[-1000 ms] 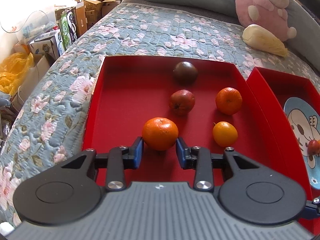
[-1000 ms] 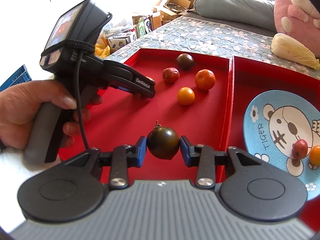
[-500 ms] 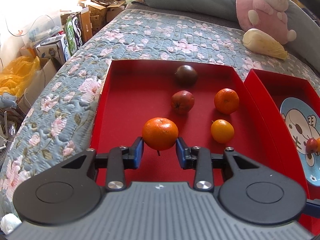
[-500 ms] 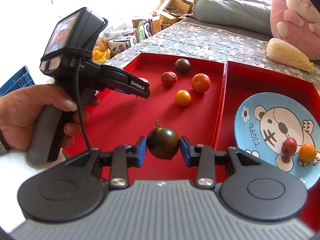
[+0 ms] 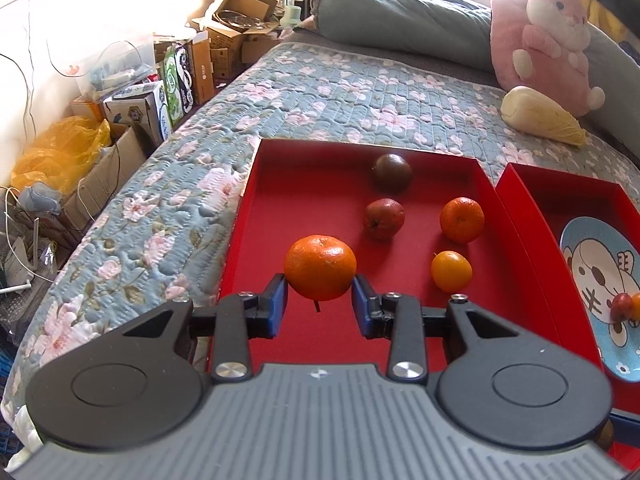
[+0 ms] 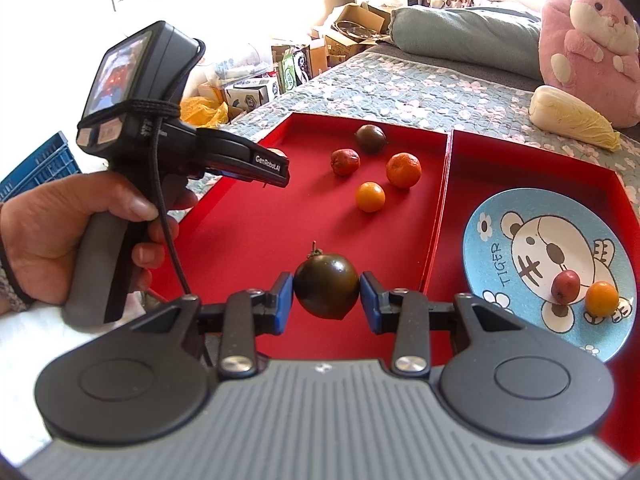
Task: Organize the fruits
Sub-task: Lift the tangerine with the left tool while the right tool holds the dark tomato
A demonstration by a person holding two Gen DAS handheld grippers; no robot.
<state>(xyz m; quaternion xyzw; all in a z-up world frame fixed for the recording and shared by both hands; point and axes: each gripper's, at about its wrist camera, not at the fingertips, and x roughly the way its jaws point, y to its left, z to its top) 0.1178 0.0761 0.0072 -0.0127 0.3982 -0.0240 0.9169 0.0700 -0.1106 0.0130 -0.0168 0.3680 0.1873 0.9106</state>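
My left gripper (image 5: 319,304) is shut on a large orange (image 5: 320,267) and holds it above the red tray (image 5: 280,184). My right gripper (image 6: 326,306) is shut on a dark green tomato (image 6: 326,285) above the same tray (image 6: 248,240). In the tray lie a dark fruit (image 5: 392,173), a red fruit (image 5: 383,218), an orange (image 5: 461,220) and a small orange (image 5: 451,271). A blue bear plate (image 6: 548,272) in the second red tray (image 6: 520,160) holds a red fruit (image 6: 565,286) and a small orange (image 6: 601,298). The left gripper body (image 6: 224,156) shows in the right wrist view.
The trays sit on a flowered quilt (image 5: 320,96). A cabbage (image 5: 540,116) and a pink plush rabbit (image 5: 548,40) lie behind the trays. Cardboard boxes (image 5: 160,92) and a yellow bag (image 5: 60,148) stand beside the bed at the left.
Both grippers have risen and drawn back, each lifting its fruit higher above the tray. The fruits in the tray and plate have not moved.
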